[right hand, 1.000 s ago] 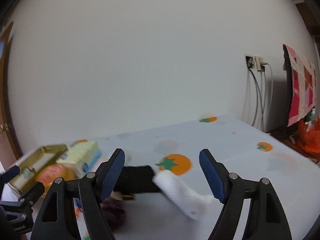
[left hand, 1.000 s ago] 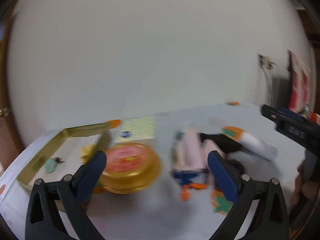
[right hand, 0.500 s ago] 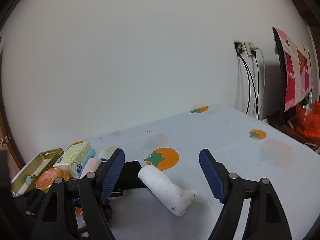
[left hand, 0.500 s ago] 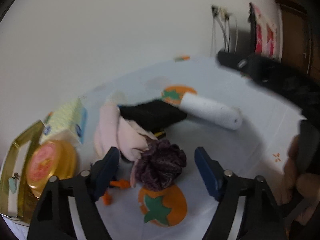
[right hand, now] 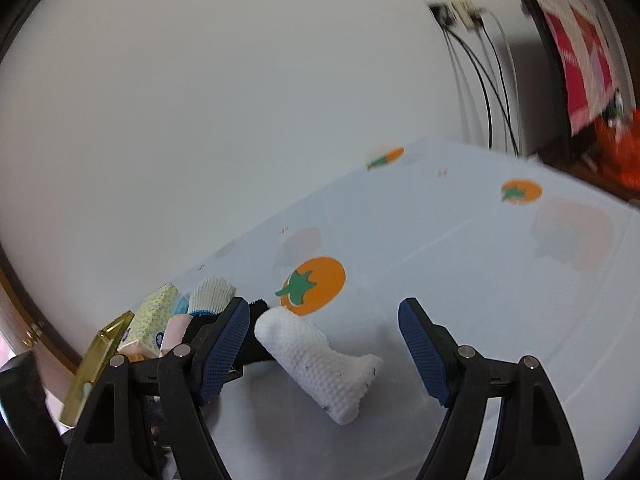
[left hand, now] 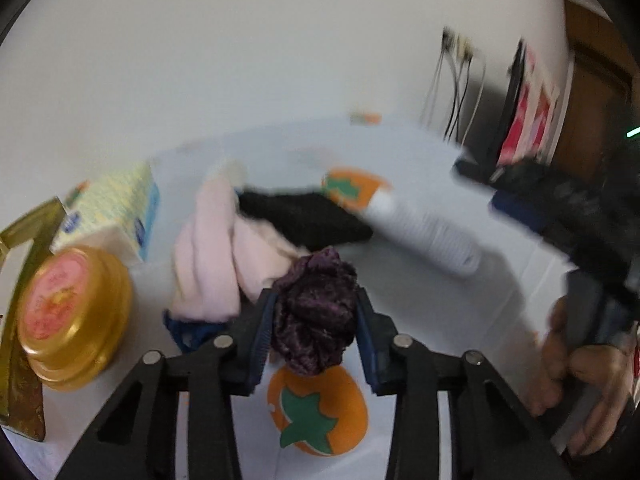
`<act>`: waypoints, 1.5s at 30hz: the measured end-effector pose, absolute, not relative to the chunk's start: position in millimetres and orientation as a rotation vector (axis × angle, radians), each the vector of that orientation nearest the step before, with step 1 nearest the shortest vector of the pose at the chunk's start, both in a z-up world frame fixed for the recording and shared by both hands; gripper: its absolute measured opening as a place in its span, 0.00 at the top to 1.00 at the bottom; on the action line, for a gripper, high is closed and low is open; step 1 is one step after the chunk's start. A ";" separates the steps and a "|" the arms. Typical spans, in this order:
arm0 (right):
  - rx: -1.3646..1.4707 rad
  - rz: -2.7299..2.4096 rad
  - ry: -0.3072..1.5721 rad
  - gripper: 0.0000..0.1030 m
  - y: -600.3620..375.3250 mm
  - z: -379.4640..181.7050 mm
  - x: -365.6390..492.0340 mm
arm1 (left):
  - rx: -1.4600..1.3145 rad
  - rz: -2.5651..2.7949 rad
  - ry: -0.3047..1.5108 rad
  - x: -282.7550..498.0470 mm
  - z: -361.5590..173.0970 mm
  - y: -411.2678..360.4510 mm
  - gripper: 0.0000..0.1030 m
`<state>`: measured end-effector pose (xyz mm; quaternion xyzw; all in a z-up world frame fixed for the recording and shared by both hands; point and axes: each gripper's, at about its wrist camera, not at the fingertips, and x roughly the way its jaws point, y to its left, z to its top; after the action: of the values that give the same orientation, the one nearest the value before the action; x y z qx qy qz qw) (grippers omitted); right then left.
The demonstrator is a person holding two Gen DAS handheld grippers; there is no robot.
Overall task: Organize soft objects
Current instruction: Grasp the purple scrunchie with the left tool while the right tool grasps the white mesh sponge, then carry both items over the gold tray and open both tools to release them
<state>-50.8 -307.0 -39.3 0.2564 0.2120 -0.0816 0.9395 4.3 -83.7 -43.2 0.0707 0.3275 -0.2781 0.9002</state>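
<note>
Purple scrunchie point(left hand: 316, 308) sits bunched between the blue pads of the left gripper point(left hand: 316, 334), whose jaws are closing around it; the pads look to be touching its sides, though blur makes a firm pinch hard to confirm; it lies on the tabletop point(right hand: 460, 240) just above an orange tomato print point(left hand: 318, 412), crumpled with no clear long axis. Crowding it from behind are a pink folded cloth point(left hand: 208, 256) and a black cloth point(left hand: 304, 220), both touching or nearly so; a white rolled towel point(right hand: 320, 356) lies beyond them, its long axis running diagonally from the black cloth toward the right gripper point(right hand: 324, 354); that gripper stands wide open with the roll lying between its fingers, untouched. Toward the tabletop's left edge stand a gold round tin point(left hand: 72, 316), a tissue pack point(left hand: 112, 212) and a gold tray point(left hand: 20, 240), the tray cut off by the frame. A white knit glove point(right hand: 212, 294) peeks out behind the pile; a hand point(left hand: 580, 368) shows blurred at right.
</note>
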 end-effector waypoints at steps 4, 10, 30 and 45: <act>0.538 -0.150 0.494 0.23 -308.4 -45.6 -40.6 | 0.063 -0.513 0.480 -20.0 -24.4 -59.4 0.64; 0.343 -0.119 0.623 0.23 -273.8 -44.2 -16.9 | -0.013 -0.392 0.351 -34.1 -15.6 -38.8 0.64; 0.306 -0.124 0.615 0.74 -271.4 -41.4 -22.0 | 0.005 -0.398 0.338 -39.4 -17.3 -40.8 0.63; 0.370 -0.083 0.489 0.74 -223.1 -31.6 -48.9 | -0.028 -0.368 0.375 -29.6 -18.4 -7.4 0.63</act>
<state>-48.8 -223.1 -31.6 0.1819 0.2404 -0.0409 0.9526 -29.6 -7.4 -18.4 -0.0137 0.1853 -0.1821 0.9656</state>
